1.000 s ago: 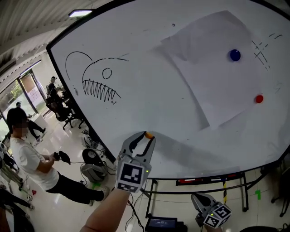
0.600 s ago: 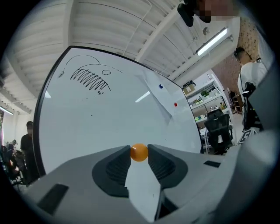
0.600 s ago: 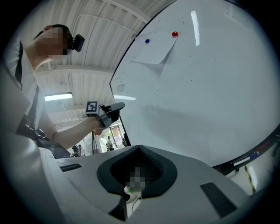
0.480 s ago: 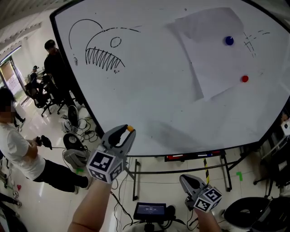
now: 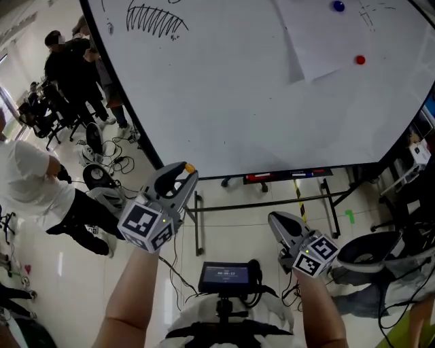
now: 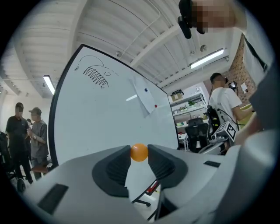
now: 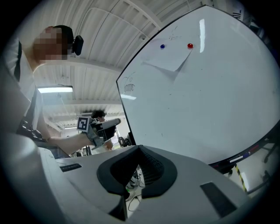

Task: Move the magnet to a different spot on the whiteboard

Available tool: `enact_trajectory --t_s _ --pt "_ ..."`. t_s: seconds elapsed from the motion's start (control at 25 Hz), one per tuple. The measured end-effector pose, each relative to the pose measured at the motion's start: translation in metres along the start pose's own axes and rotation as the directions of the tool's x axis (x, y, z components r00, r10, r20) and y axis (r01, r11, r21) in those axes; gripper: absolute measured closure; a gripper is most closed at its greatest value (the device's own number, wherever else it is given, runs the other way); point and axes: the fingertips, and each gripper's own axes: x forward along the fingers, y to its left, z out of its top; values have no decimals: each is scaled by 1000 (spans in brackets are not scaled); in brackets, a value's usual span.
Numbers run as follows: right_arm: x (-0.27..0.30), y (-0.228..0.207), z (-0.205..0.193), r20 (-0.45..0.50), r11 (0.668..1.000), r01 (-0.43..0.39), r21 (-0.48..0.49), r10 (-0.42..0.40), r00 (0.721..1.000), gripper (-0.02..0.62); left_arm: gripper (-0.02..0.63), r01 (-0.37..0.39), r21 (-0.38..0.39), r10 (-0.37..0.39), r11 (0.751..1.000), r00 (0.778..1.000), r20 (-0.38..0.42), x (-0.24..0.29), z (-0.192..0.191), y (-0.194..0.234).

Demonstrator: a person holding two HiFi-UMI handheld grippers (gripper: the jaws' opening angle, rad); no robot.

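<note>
The orange magnet (image 6: 139, 152) sits pinched between the very tips of the left gripper (image 6: 139, 154), whose jaws stand at a narrow-to-middling gap with both pads pressing on the small ball-like head; in the head view it hangs low and off the whiteboard (image 5: 258, 102), below its bottom edge. The right gripper (image 7: 138, 154) is closed on nothing and hangs idle near the person's waist. The step in hand looks like the carry to a new spot, so the grip matters: the hold is only at the fingertips, and a sideways knock or a quick swing could roll the magnet out. A good approach is to raise the left gripper squarely toward bare white board, well apart from the sheet of paper (image 5: 319, 41) with its red magnet (image 5: 359, 60) and blue magnet (image 5: 338, 6), and clear of the toothed fish drawing (image 5: 155, 19). Bring the magnet's flat back face-on to the board, not edge-first, let it catch, and only then ease the jaws apart and draw straight back so the pads do not drag it along.
</note>
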Motion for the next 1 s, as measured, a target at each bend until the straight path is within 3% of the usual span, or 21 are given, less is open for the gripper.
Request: enact_trajectory --t_s 0.36,0.72,1.0 --pt "-11 55 -18 5 999 27 -31 -27 1000 561 476 116 -81 -115 990 993 17 -60 -32 -32" --pt "-14 104 -35 -9 999 25 -37 -25 1000 561 476 258 -174 -262 950 965 2 -118 -66 -69" --pt "-15 139 -57 -32 1000 10 -26 -11 999 561 476 292 -250 -307 923 951 -23 -164 -103 -94"
